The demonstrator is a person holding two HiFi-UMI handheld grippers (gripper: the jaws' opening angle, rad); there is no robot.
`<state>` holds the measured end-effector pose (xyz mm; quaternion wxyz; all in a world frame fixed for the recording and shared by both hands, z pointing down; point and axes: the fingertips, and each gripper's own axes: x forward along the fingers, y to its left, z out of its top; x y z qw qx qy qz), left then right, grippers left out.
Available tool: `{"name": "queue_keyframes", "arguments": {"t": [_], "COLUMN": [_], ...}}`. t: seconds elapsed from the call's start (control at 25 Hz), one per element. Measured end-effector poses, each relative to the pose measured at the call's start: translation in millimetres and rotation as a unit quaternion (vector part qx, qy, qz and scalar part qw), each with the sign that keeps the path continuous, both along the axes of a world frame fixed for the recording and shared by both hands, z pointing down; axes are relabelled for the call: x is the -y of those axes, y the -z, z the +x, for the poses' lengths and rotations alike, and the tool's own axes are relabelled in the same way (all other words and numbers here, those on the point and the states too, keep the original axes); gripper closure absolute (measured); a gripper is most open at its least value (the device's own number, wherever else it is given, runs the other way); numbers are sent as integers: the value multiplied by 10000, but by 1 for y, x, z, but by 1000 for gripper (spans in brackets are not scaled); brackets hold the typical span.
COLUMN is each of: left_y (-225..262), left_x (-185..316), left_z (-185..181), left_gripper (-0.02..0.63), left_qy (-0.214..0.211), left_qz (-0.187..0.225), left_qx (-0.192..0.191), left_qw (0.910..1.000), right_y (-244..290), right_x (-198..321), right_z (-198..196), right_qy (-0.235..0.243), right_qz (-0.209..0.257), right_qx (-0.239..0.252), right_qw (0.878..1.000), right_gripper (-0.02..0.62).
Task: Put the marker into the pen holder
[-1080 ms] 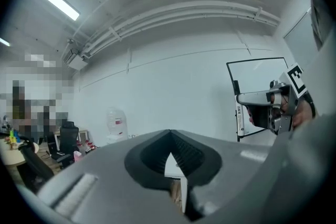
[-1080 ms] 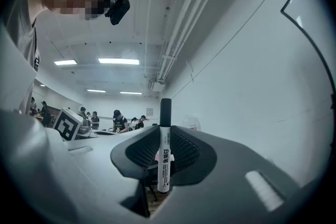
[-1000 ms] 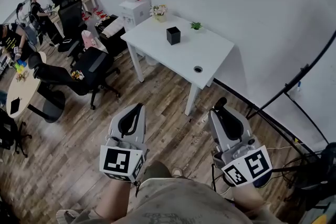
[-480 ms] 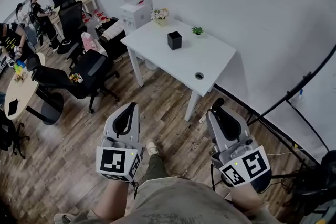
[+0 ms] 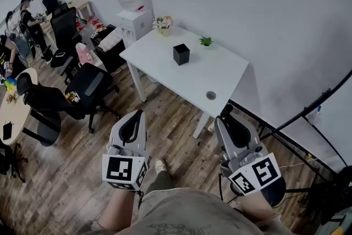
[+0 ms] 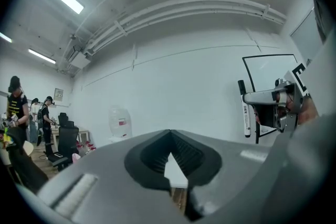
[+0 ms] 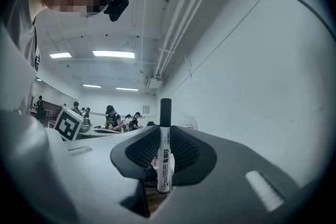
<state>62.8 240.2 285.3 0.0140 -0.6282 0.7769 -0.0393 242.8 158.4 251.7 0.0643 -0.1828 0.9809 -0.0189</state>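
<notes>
The black square pen holder [image 5: 181,54] stands on the white table [image 5: 220,71], well ahead of both grippers. My right gripper [image 5: 226,116] is shut on a white marker with a black cap [image 7: 165,149], which stands upright between the pads [image 7: 184,152]. From the head view only the marker's dark cap [image 5: 226,109] shows at the jaw tips. My left gripper [image 5: 135,117] is held level with the right one over the wooden floor, shut with nothing in it [image 6: 169,136]. The left gripper view catches the marker [image 6: 245,115] off to its right.
A small green plant [image 5: 205,41] and a flower pot [image 5: 164,22] sit on the table's far side, and a cable hole [image 5: 211,95] near its front corner. A water dispenser [image 5: 132,5] stands to the left. Office chairs [image 5: 88,82] fill the left; black stand poles [image 5: 316,104] cross the right.
The table and pen holder sit a little lower and nearer in the head view than before. Both grippers keep their pose, and the marker stays in the right one.
</notes>
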Motion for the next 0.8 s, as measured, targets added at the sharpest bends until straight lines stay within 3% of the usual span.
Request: {"name": "queue_keyframes", "arguments": {"t": [0.48, 0.8], "left_y": [-8, -20], "left_x": [97, 141], "left_z": [-136, -189], "left_gripper": [605, 605], "left_qy": [-499, -821], "left_qz": [-250, -374], "left_qx": [-50, -115], "left_qw": [9984, 9959], "right_y": [-4, -14], "right_x": [98, 142], "right_z": [-135, -191], "right_qy": [-521, -862], "right_qz": [-262, -418], "right_qx": [-9, -38], "right_qw": [9983, 9954], "right_gripper": [503, 503]}}
